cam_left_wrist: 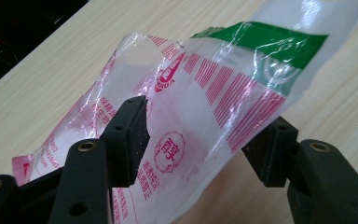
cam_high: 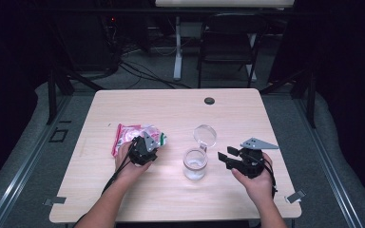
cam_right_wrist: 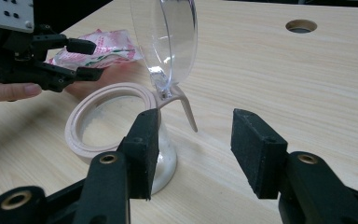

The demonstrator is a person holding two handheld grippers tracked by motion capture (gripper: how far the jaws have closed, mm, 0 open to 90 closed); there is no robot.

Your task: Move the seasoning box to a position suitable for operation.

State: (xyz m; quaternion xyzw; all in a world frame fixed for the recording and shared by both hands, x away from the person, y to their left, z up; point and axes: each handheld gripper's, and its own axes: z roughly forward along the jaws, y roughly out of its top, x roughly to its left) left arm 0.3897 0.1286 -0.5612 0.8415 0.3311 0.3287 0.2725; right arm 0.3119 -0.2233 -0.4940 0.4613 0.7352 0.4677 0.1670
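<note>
The work in hand looked like getting the packet ready to pour into the jar. The plastic packet (cam_high: 138,135), white with pink stripes and a green corner, lay on the bench (cam_high: 247,114) at the person's left. The left tool (cam_high: 141,153) was down at it. In the left gripper view the packet (cam_left_wrist: 191,107) sat between the two black jaws, which stood partly open, and I could not tell if the pads pressed on it.

The glass jar (cam_high: 195,164) stood near the middle of the bench, just left of the right tool (cam_high: 229,159). Its clear lid (cam_high: 205,134) was flipped up and back, so the mouth was open. The right tool's jaws were wide apart and held nothing.

Next, I think the left tool needed to pinch the packet firmly and lift it, while the right tool steadied the jar or took the packet's other end.

The right gripper view showed the jar's pale rim (cam_right_wrist: 107,95) and lid hinge (cam_right_wrist: 165,91) up close. The high view showed how far apart packet and jar were.
</note>
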